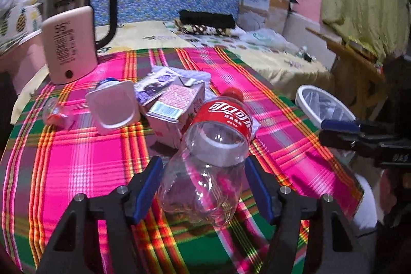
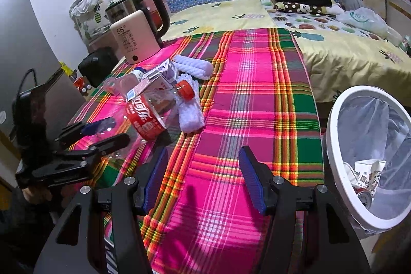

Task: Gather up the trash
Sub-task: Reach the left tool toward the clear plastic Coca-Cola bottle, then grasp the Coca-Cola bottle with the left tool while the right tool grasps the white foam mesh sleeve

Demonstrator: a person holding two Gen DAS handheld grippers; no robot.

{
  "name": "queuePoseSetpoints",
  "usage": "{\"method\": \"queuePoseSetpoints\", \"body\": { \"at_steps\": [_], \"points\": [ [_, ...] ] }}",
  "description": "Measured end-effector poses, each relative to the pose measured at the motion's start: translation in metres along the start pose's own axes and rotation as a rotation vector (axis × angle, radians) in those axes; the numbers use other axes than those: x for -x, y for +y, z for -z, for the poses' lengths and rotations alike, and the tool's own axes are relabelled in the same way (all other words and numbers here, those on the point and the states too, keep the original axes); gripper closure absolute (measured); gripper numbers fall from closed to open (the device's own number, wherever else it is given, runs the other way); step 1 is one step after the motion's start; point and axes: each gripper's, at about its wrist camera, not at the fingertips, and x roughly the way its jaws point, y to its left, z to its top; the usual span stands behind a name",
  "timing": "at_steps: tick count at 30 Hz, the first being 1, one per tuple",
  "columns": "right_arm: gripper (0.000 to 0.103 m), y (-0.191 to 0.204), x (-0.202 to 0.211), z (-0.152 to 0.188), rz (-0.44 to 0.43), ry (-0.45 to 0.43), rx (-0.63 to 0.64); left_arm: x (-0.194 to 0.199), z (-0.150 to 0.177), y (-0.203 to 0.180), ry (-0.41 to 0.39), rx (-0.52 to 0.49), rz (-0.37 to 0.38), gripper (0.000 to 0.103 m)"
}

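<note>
Plaid cloth [image 1: 77, 158], pink, green and orange, spread over the table top.
Clear plastic bottle [image 1: 205, 171], red label, red cap, lying on its side on the cloth, cap end away from the left wrist camera.
Left gripper [image 1: 203, 179]: jaws wide apart, one on either side of the bottle's body; blue pads beside the plastic, not pressing on it.
Right gripper [image 2: 203, 179]: jaws spread over bare cloth, nothing between them.
Pink carton [image 1: 174, 114], touching the bottle's label end.
White cup [image 1: 113, 107], tipped over, just beside the carton.
Small crumpled wrapper [image 1: 55, 114], left of the cup.
White foam netting [image 2: 191, 117], behind the bottle in the right wrist view.
White bin [image 2: 334, 145] with clear liner, off the table's right edge, some rubbish already inside.
Kettle [image 1: 84, 9] and pale appliance [image 1: 68, 43], far left corner.
</note>
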Motion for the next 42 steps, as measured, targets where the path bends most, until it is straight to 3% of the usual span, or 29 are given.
{"method": "queuePoseSetpoints", "body": {
  "at_steps": [5, 17, 23, 29, 34, 42],
  "points": [
    [0.044, 0.001, -0.004, -0.001, -0.009, 0.008, 0.009, 0.016, 0.004, 0.006, -0.045, 0.061, -0.043, 0.036],
    [0.044, 0.007, -0.018, -0.003, -0.02, 0.037, 0.021, 0.034, 0.026, 0.013, -0.054, 0.14, -0.279, 0.035],
    [0.044, 0.011, -0.021, -0.007, -0.025, 0.039, 0.026, 0.023, 0.025, 0.009, 0.012, 0.124, -0.2, 0.035],
    [0.044, 0.015, -0.028, -0.015, -0.015, 0.023, 0.025, 0.027, 0.014, 0.011, -0.002, 0.116, -0.143, 0.033],
    [0.045, 0.016, -0.04, -0.019, 0.001, 0.027, 0.022, 0.017, 0.015, 0.01, 0.039, 0.093, -0.123, 0.03],
    [0.065, 0.015, -0.062, -0.023, 0.004, 0.068, 0.018, 0.01, 0.017, 0.015, 0.061, 0.097, -0.117, 0.03]
  ]
}}
